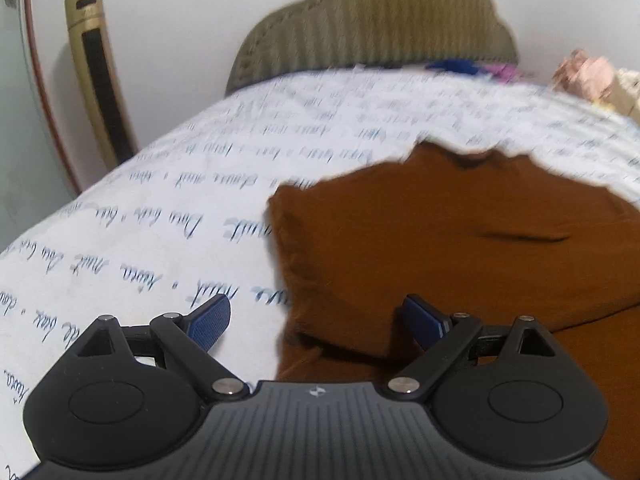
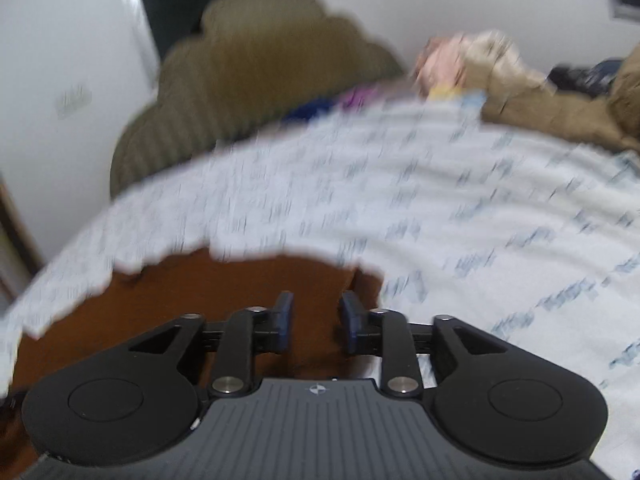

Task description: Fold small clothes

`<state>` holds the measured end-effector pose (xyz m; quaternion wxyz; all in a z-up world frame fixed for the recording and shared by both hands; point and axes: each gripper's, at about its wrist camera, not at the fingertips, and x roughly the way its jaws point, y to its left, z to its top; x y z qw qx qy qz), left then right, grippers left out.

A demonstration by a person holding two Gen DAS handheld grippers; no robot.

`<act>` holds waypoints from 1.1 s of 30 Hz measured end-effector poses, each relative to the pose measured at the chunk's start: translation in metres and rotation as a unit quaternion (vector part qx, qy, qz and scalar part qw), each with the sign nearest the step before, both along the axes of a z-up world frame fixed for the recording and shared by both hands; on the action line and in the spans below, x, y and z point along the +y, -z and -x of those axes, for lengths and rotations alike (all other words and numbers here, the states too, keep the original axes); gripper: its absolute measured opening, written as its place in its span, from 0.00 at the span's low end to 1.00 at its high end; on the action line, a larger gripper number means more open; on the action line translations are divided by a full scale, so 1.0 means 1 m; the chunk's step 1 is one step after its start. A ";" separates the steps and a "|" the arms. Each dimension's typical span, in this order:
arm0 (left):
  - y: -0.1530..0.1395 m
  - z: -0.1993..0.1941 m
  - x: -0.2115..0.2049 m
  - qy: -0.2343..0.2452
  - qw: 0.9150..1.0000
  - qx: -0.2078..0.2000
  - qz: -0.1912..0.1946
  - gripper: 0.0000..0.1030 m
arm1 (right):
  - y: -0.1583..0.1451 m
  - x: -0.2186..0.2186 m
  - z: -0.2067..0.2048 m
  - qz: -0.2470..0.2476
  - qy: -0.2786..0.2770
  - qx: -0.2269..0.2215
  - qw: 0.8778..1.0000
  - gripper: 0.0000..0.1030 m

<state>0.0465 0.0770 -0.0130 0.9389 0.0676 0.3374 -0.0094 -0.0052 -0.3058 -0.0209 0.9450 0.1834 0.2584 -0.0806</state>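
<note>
A rust-brown garment (image 1: 460,248) lies spread on a white bedsheet with blue script (image 1: 180,200); its left edge is rumpled and a crease runs across the middle. My left gripper (image 1: 318,322) hovers low over that left edge, jaws wide open. One blue pad (image 1: 212,318) is above the sheet, the other above the cloth, and nothing is between them. In the blurred right wrist view, my right gripper (image 2: 316,320) is over the garment (image 2: 160,300) near its right corner. Its blue pads (image 2: 285,316) stand a little apart, with no cloth pinched between them.
An olive ribbed headboard (image 1: 380,28) stands at the far end of the bed. A gold tower fan (image 1: 98,76) stands by the wall on the left. Pink, purple and blue clothes (image 1: 584,72) are piled at the far right, with a tan garment (image 2: 560,108) beside them.
</note>
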 end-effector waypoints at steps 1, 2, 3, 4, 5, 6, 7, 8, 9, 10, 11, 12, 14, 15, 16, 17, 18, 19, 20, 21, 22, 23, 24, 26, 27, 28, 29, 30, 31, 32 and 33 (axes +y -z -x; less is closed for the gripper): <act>0.002 -0.001 0.002 -0.005 1.000 0.005 0.001 0.91 | 0.006 0.000 -0.004 -0.002 -0.002 0.019 1.000 0.35; 0.003 0.001 0.004 -0.004 1.000 0.005 0.007 0.91 | 0.009 0.000 -0.001 -0.004 0.009 0.020 1.000 0.35; 0.002 0.005 0.006 -0.002 1.000 0.001 0.012 0.91 | 0.008 -0.001 0.005 -0.006 0.018 0.010 1.000 0.35; 0.002 0.008 0.006 0.000 1.000 -0.002 0.012 0.91 | 0.006 -0.002 0.012 -0.011 0.020 -0.002 1.000 0.35; 0.001 0.009 0.006 0.001 1.000 -0.004 0.008 0.91 | 0.004 -0.002 0.019 -0.015 0.017 -0.011 1.000 0.36; 0.000 0.010 0.006 0.001 1.000 -0.005 0.006 0.91 | 0.003 -0.001 0.024 -0.016 0.009 -0.014 1.000 0.40; -0.001 0.010 0.007 0.000 1.000 -0.006 0.007 0.91 | 0.003 0.002 0.029 -0.013 0.000 -0.014 1.000 0.42; -0.002 0.010 0.008 -0.001 1.000 -0.006 0.011 0.91 | 0.004 0.006 0.033 -0.007 -0.012 -0.009 1.000 0.48; -0.002 0.009 0.008 -0.002 1.000 -0.005 0.015 0.91 | 0.006 0.010 0.036 0.000 -0.028 -0.002 1.000 0.55; -0.001 0.009 0.009 -0.004 1.000 -0.002 0.017 0.91 | 0.009 0.014 0.037 0.009 -0.041 0.008 0.999 0.58; -0.001 0.009 0.009 -0.005 1.000 0.000 0.017 0.91 | 0.012 0.017 0.039 0.022 -0.046 0.019 0.999 0.63; 0.000 0.009 0.010 -0.006 1.000 0.001 0.017 0.91 | 0.015 0.020 0.040 0.042 -0.046 0.032 0.998 0.66; 0.001 0.009 0.010 -0.005 1.000 -0.001 0.013 0.91 | 0.021 0.025 0.041 0.096 -0.026 0.056 0.993 0.69; 0.001 0.009 0.011 -0.005 1.000 -0.002 0.012 0.91 | 0.023 0.026 0.043 0.119 -0.013 0.062 0.991 0.73; 0.002 0.009 0.012 -0.007 1.000 -0.002 0.011 0.91 | 0.023 0.026 0.045 0.133 -0.004 0.064 0.989 0.75; 0.002 0.008 0.014 -0.009 1.000 -0.002 0.010 0.91 | 0.022 0.024 0.048 0.136 0.000 0.062 0.989 0.76; 0.003 0.008 0.016 -0.012 1.000 0.000 0.010 0.91 | 0.020 0.024 0.053 0.132 -0.001 0.059 0.989 0.76; 0.004 0.007 0.018 -0.015 1.000 0.002 0.012 0.91 | 0.018 0.023 0.059 0.123 -0.008 0.053 0.991 0.76; 0.004 0.007 0.020 -0.017 1.000 0.002 0.016 0.91 | 0.016 0.023 0.064 0.108 -0.023 0.043 0.993 0.77; 0.003 0.009 0.022 -0.018 1.000 0.003 0.020 0.91 | 0.015 0.025 0.070 0.090 -0.046 0.036 0.994 0.82; 0.002 0.011 0.023 -0.017 1.000 0.002 0.023 0.91 | 0.016 0.026 0.074 0.071 -0.074 0.034 0.994 0.86; 0.001 0.014 0.024 -0.015 1.000 0.001 0.024 0.91 | 0.017 0.030 0.077 0.061 -0.101 0.039 0.992 0.90; -0.001 0.018 0.025 -0.010 1.000 0.000 0.025 0.91 | 0.020 0.035 0.079 0.064 -0.116 0.048 0.990 0.90; -0.002 0.027 0.029 0.003 1.000 0.001 0.028 0.91 | 0.024 0.048 0.084 0.096 -0.121 0.058 0.986 0.91; -0.002 0.032 0.031 0.010 0.999 0.002 0.032 0.91 | 0.025 0.052 0.087 0.104 -0.123 0.058 0.985 0.91; -0.002 0.037 0.035 0.017 0.999 0.003 0.037 0.91 | 0.025 0.053 0.091 0.100 -0.125 0.055 0.986 0.91; -0.003 0.042 0.038 0.021 0.999 0.005 0.043 0.91 | 0.025 0.052 0.094 0.087 -0.126 0.052 0.987 0.91; -0.003 0.046 0.042 0.024 0.999 0.007 0.048 0.91 | 0.024 0.050 0.098 0.074 -0.126 0.048 0.988 0.91; -0.004 0.050 0.044 0.026 0.998 0.008 0.052 0.91 | 0.023 0.049 0.101 0.065 -0.126 0.045 0.989 0.91; -0.004 0.055 0.049 0.028 0.998 0.008 0.058 0.91 | 0.022 0.047 0.105 0.058 -0.125 0.043 0.990 0.91; -0.005 0.058 0.053 0.027 0.998 0.008 0.062 0.91 | 0.021 0.046 0.108 0.054 -0.123 0.043 0.990 0.91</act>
